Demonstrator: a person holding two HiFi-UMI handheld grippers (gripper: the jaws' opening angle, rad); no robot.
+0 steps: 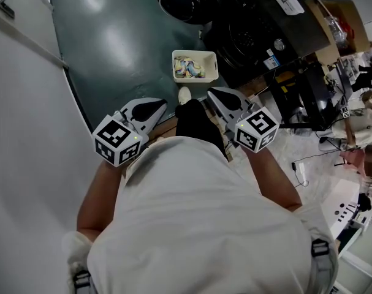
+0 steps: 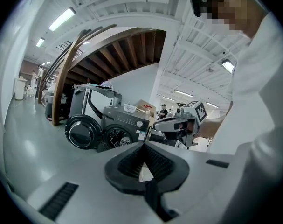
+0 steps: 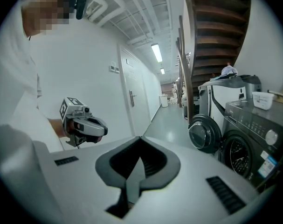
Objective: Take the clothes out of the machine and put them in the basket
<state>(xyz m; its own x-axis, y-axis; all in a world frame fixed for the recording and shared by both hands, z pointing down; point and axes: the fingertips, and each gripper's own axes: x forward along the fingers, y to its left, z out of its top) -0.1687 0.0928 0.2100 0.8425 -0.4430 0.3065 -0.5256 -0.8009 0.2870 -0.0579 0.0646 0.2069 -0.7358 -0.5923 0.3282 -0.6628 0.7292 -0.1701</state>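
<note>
While the left gripper (image 1: 154,109) and right gripper (image 1: 219,98) sit pressed shut and empty, clothes (image 1: 190,68) lie in the basket (image 1: 176,66) near the washing machine (image 1: 253,34); unloading looks nearly done; next calls for checking inside it.

you have no print to read here: the stickers (image 1: 272,61) just beside the dial (image 1: 279,45) on the washing machine (image 1: 247,35) are too small to make out.
</note>
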